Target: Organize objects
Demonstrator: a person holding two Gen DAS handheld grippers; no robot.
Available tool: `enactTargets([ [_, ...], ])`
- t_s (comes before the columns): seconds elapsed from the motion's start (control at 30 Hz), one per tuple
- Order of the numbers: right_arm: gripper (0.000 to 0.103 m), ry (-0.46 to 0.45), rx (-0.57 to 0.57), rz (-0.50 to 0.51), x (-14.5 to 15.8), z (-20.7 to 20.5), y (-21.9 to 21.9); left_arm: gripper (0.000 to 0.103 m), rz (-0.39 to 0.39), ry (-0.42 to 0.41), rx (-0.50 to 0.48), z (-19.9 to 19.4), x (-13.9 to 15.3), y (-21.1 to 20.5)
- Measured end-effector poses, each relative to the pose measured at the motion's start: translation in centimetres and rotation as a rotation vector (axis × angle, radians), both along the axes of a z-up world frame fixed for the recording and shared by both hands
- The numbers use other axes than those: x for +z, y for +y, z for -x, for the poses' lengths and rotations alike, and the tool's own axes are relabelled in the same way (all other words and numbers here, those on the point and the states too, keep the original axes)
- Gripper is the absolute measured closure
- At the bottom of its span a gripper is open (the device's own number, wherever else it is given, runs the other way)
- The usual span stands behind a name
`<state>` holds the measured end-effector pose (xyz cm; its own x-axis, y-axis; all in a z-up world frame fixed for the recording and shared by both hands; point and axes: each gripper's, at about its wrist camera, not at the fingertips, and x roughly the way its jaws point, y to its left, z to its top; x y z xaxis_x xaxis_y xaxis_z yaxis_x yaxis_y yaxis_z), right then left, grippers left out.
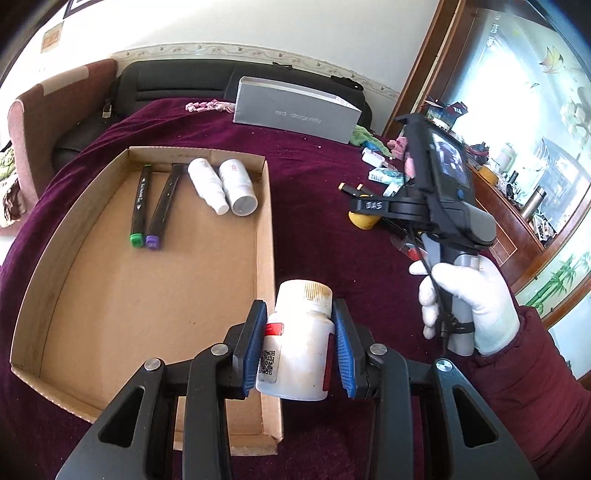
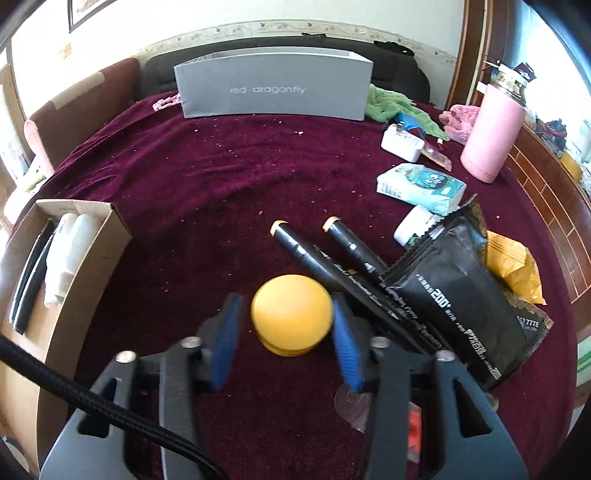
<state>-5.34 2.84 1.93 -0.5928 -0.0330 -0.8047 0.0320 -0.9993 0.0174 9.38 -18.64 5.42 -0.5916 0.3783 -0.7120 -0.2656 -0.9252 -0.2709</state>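
Bottle (image 1: 295,339), white with a ribbed cap, sits clamped in the left gripper (image 1: 300,345) above the cardboard tray's (image 1: 147,295) right wall, cap pointing forward. Right gripper (image 2: 284,332) straddles the yellow round container (image 2: 291,319); its right pad touches, left pad stands just clear.

A table is shown draped in a dark maroon cloth (image 2: 229,177). Behind it a black padded seat (image 1: 177,85) is set against a white wall (image 1: 258,26) trimmed with a patterned border (image 1: 221,50). A framed picture (image 2: 83,13) is hung at upper left. At the right, a brown wooden cabinet (image 1: 517,229) with glass panels is seen, brightly lit by daylight.
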Motion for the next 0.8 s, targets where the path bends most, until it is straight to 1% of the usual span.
enactTargets([
  [0.17,0.065,0.004,-0.004,0.079,0.5,-0.7,1.2,0.072,-0.004,0.005,0.007,-0.6,0.0,-0.4],
  [0.4,0.065,0.008,0.030,0.150,2.0,-3.5,1.9,0.072,-0.009,0.017,0.011,-1.6,0.5,-0.7],
  [0.6,0.065,0.024,0.095,0.185,3.6,-6.7,1.1,0.072,-0.014,0.033,0.019,-2.7,1.0,-1.2],
  [0.8,0.065,0.048,0.180,0.183,5.4,-9.5,-1.1,0.072,-0.020,0.060,0.044,-4.0,1.7,-2.3],
])
